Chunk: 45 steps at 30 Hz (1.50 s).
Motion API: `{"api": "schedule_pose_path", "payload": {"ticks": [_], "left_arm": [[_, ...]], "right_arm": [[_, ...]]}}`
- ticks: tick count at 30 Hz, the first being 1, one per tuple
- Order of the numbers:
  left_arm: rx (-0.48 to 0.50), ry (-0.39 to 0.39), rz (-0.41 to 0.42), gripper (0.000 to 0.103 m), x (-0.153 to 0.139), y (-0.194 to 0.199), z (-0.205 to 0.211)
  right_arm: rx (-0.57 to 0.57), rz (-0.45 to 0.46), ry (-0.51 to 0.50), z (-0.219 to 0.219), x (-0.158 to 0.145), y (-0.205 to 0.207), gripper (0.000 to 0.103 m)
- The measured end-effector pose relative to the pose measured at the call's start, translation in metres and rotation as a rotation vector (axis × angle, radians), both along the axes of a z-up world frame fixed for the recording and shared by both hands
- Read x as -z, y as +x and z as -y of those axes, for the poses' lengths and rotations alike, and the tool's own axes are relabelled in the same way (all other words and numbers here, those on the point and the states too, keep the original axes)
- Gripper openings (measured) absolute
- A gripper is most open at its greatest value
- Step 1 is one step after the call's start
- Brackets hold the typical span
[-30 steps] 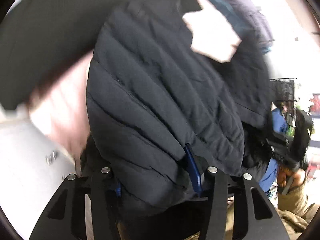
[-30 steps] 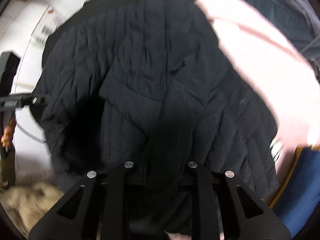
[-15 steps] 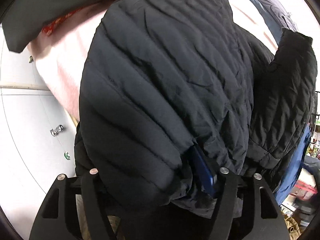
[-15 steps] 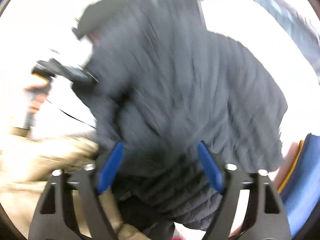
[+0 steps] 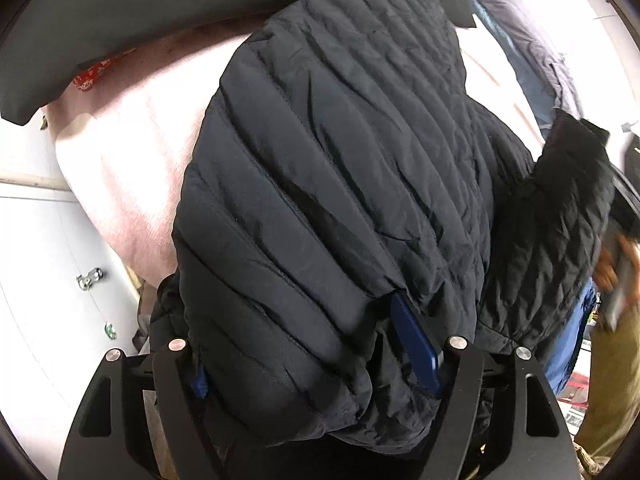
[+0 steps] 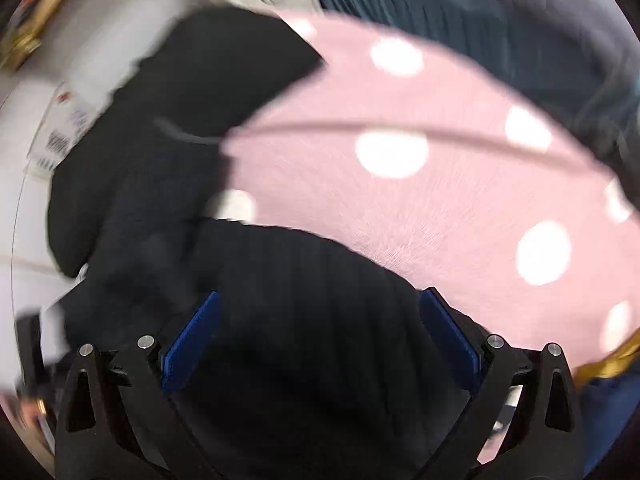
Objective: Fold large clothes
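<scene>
A black quilted puffer jacket (image 5: 340, 160) lies spread on a pink cover (image 5: 132, 160). One sleeve (image 5: 560, 220) hangs off to the right. My left gripper (image 5: 304, 340) points down at the jacket's near edge. Its jaws are opening, and a thick fold of the jacket fills the gap and drapes over the left finger. In the blurred right wrist view the jacket (image 6: 160, 160) lies at left and below. My right gripper (image 6: 322, 300) hangs over it, its jaws opening wide, both blue pads (image 6: 192, 340) bare, gripping nothing.
The pink cover (image 6: 400, 208) has white dots. A dark grey cushion (image 5: 160, 8) lies at the far side and a grey-blue garment (image 5: 532, 40) at the upper right. A white wall panel (image 5: 40, 280) is at left. A person's hand (image 5: 616, 264) shows at the right edge.
My right gripper let go of the jacket, spread wide and swung right over the pink cover. My left gripper sank closer to the jacket and its jaws widened around the fold.
</scene>
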<state>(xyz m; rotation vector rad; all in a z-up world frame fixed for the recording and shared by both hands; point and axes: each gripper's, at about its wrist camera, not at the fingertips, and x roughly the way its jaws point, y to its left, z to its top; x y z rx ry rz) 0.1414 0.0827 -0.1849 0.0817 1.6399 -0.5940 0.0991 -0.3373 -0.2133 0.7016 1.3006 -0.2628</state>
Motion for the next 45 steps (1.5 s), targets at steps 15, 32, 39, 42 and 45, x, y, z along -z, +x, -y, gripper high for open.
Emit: {"api": "schedule_pose_path", "payload": {"ticks": [15, 32, 39, 42, 45], "left_arm": [[0.100, 0.036, 0.131, 0.023, -0.038, -0.016, 0.024], [-0.045, -0.363, 0.762, 0.000, -0.319, 0.049, 0.049], [-0.030, -0.322, 0.719, 0.000, -0.335, 0.083, 0.068], [0.029, -0.219, 0.614, 0.025, -0.275, 0.080, 0.088], [0.061, -0.164, 0.512, 0.084, -0.210, 0.068, 0.096]], "right_arm": [[-0.168, 0.149, 0.071, -0.047, -0.049, -0.027, 0.009], [0.387, 0.861, -0.110, 0.068, -0.369, -0.312, 0.004], [0.673, 0.908, -0.167, 0.110, -0.369, -0.406, 0.004], [0.885, 0.735, -0.204, 0.127, -0.323, -0.445, 0.004], [1.006, 0.527, -0.150, 0.142, -0.272, -0.476, 0.008]]}}
